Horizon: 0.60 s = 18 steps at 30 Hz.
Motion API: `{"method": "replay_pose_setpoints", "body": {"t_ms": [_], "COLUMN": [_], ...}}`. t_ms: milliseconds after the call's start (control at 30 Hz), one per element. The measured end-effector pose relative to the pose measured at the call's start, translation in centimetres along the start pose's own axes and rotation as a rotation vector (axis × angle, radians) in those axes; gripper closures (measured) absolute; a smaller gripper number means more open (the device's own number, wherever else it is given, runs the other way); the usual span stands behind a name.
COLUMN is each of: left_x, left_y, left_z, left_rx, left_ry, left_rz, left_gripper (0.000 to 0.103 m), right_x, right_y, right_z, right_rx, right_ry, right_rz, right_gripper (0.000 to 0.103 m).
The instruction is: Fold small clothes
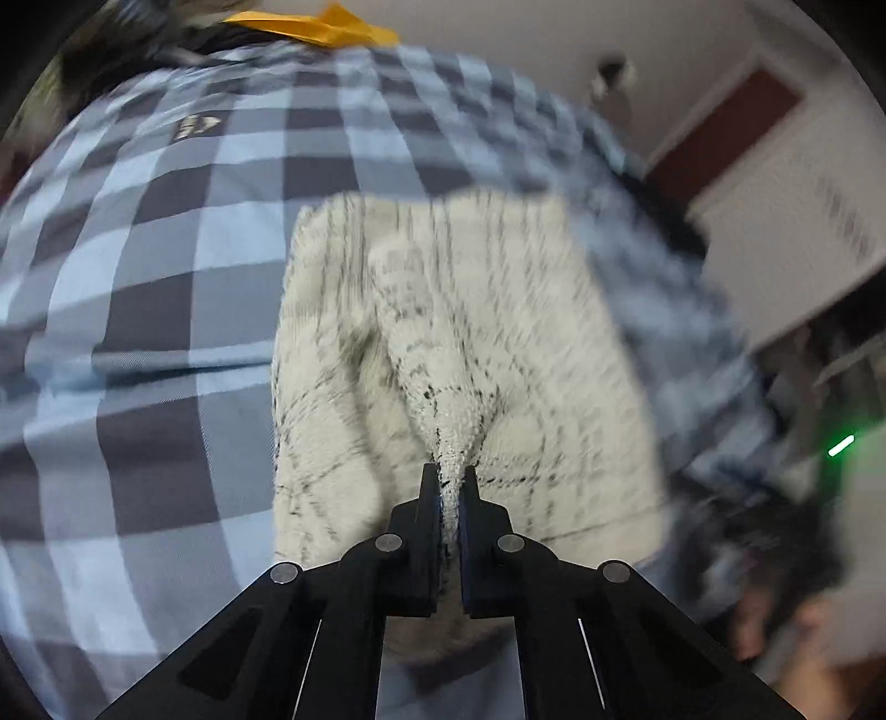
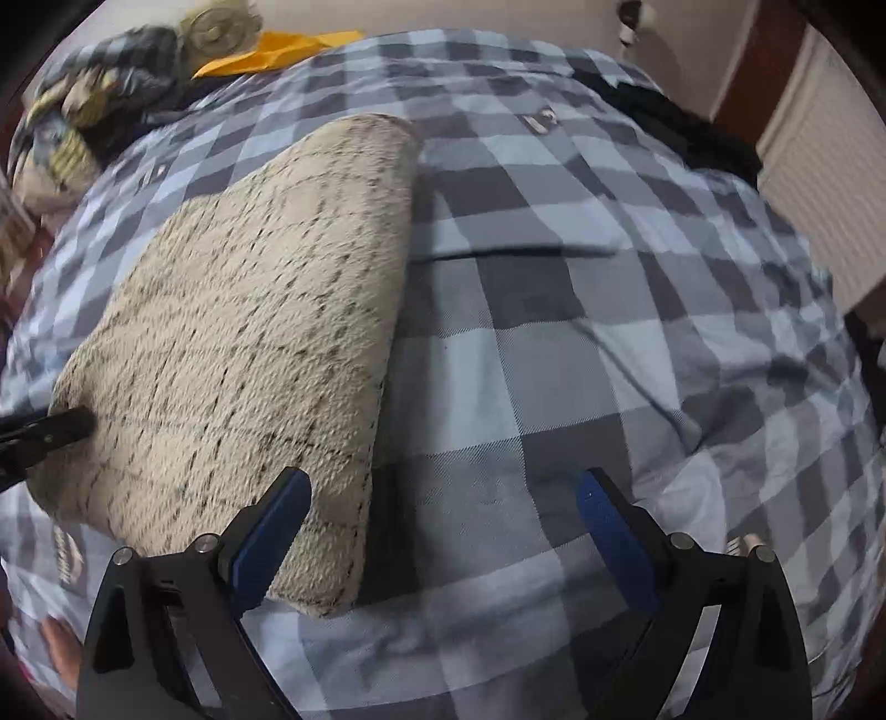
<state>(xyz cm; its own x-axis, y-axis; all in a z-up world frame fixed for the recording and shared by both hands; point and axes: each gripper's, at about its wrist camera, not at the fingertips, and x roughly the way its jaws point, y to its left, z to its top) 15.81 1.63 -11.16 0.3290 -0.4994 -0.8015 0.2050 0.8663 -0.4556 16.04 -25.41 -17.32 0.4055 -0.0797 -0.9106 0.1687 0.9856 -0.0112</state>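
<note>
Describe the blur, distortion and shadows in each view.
Left wrist view: the fuzzy cream garment and room at right smear with motion blur, while the left tongs, pinched on a fold of it, stay sharp. Right wrist view: mostly sharper, blur toward the edges; the checked bedcover bulges under fisheye distortion; a soft shadow lies along the garment's right edge; the right tongs look crisp.

Background stuff: a blue-grey checked bedspread (image 2: 554, 343) covers the whole bed, an orange paper thing (image 2: 271, 52) sits at its far edge, a crumpled clothes pile (image 2: 94, 105) is in the far left corner, and a dark red door (image 1: 725, 133) stands off right.
</note>
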Motion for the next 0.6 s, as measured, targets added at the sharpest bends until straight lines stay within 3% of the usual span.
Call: {"method": "replay_pose_setpoints", "body": {"t_ms": [67, 167, 300, 400, 433, 533, 600], "left_x": [-1.6, -3.0, -6.3, -6.3, -5.1, -1.9, -0.7], "left_y": [0.0, -0.6, 1.9, 4.3, 5.0, 4.9, 4.2], "left_z": [-0.3, -1.0, -1.2, -1.4, -1.7, -2.2, -2.3], "left_rx": [-0.013, 0.003, -0.139, -0.196, -0.199, -0.165, -0.135], "left_ry": [-0.031, -0.066, -0.136, -0.135, -0.091, -0.006, 0.022], "left_rz": [-0.05, -0.013, -0.067, 0.009, 0.077, 0.184, 0.22], "left_gripper": [0.099, 0.099, 0.099, 0.099, 0.099, 0.099, 0.099], "right_x": [-0.1, -0.5, -1.3, -2.4, -2.8, -2.9, -2.0], "right_y": [-0.5, -0.9, -1.4, -1.5, -1.4, -0.6, 0.7], "right_z": [0.1, 0.0, -0.4, -0.8, -1.0, -1.4, -1.7], "right_rx": [0.031, 0.052, 0.06, 0.059, 0.051, -0.001, -0.058], "right_ry": [-0.002, -0.009, -0.023, -0.052, -0.063, -0.059, -0.013], "right_rz": [0.029, 0.055, 0.076, 0.102, 0.106, 0.114, 0.121], "right_gripper": [0.008, 0.008, 0.008, 0.008, 0.008, 0.008, 0.008]}}
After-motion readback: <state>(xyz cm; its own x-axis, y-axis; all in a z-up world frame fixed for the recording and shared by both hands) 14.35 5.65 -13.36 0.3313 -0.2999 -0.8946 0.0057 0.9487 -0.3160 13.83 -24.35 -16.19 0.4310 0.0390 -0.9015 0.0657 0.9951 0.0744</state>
